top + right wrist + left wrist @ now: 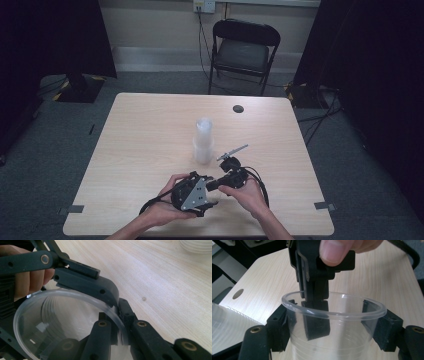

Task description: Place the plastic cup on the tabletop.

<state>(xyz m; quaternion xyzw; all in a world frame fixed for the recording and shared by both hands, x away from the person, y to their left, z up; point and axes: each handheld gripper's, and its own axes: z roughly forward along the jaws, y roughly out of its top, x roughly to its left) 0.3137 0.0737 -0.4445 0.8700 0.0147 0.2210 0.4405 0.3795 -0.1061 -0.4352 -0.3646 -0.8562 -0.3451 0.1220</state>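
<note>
A clear plastic cup stands upright between the jaws of my left gripper, whose two pads lie against its walls on either side. My right gripper is shut on the cup's rim, with one jaw inside the cup and one outside. In the high view both hands meet near the table's front edge, left gripper facing right gripper. A stack of clear cups stands at the table's middle, just beyond the grippers.
The light wooden table has a round dark hole at its far right. A black folding chair stands behind the table. Dark curtains flank both sides. The cup stack is close on the left gripper's left.
</note>
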